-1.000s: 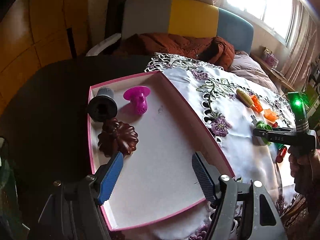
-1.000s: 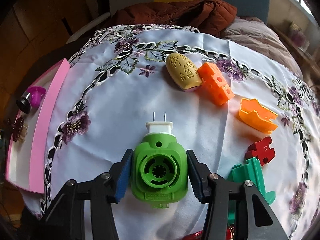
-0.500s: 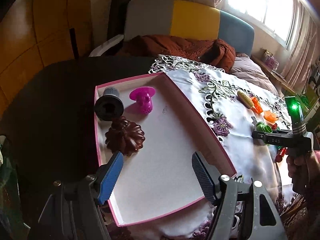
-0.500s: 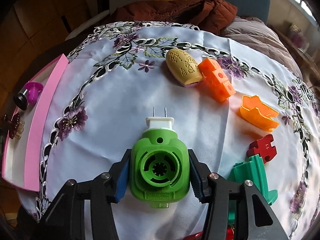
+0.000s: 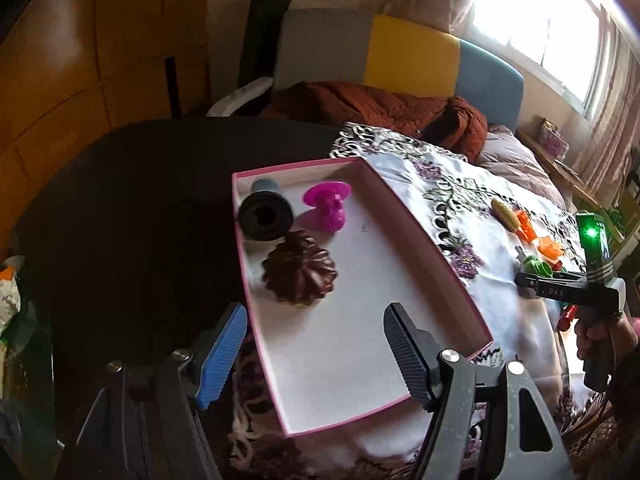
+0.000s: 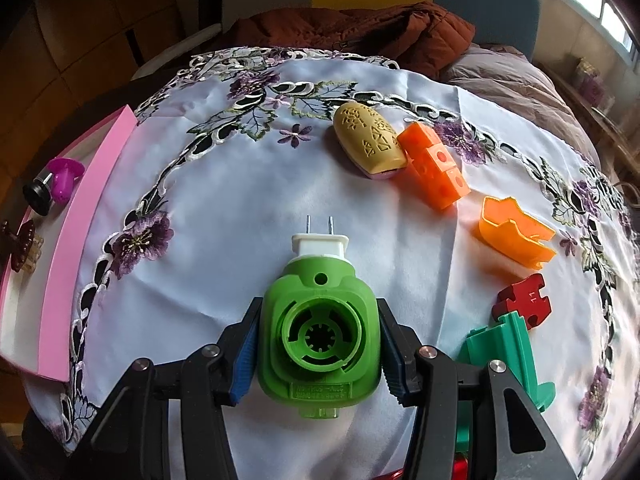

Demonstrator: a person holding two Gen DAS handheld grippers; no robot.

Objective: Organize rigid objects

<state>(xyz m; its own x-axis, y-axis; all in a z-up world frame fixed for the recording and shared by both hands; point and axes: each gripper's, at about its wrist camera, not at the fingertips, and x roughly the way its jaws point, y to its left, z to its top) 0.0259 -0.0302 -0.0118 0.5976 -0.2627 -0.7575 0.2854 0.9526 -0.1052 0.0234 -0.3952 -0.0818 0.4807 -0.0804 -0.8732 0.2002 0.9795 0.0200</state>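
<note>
We see bare white floor across the lower pink box point(image 5: 420, 240), under our wide-open, empty left gripper point(image 5: 316, 356). At the frame's bottom centre, our right gripper point(image 6: 318, 354) clamps the green plug-in device point(image 6: 318, 332) (prongs forward); orange pieces point(image 6: 434, 172) lie upper right.

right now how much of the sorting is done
Done: black spool, magenta piece and brown fluted mould sit in the pink box. In hand: right claw grips the green plug-in unit. Left: yellow, orange, red and teal pieces on the cloth.
</note>
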